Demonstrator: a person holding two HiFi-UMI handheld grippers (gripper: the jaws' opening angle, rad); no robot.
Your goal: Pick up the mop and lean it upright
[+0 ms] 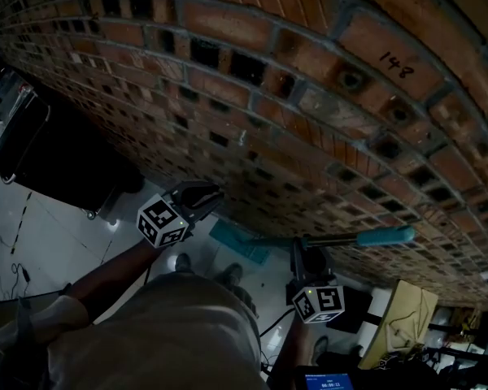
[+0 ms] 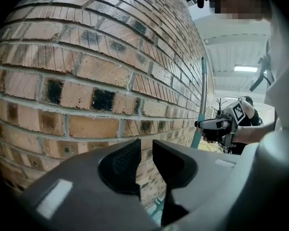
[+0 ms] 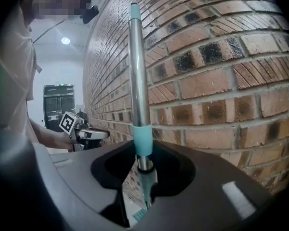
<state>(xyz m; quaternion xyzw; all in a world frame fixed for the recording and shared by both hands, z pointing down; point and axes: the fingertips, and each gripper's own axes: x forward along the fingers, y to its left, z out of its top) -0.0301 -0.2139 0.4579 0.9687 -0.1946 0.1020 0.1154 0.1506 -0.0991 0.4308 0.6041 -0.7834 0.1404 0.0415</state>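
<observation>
The right gripper (image 3: 143,171) has its fingers clamped on the mop handle (image 3: 138,81), holding it upright beside the brick wall (image 3: 221,81) for leaning. The left gripper (image 2: 145,160) waits with its fingers slightly parted and empty.

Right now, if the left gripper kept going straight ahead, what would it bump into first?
Probably the brick wall: the left gripper points straight at it, with nothing in between. How near is unclear.
</observation>
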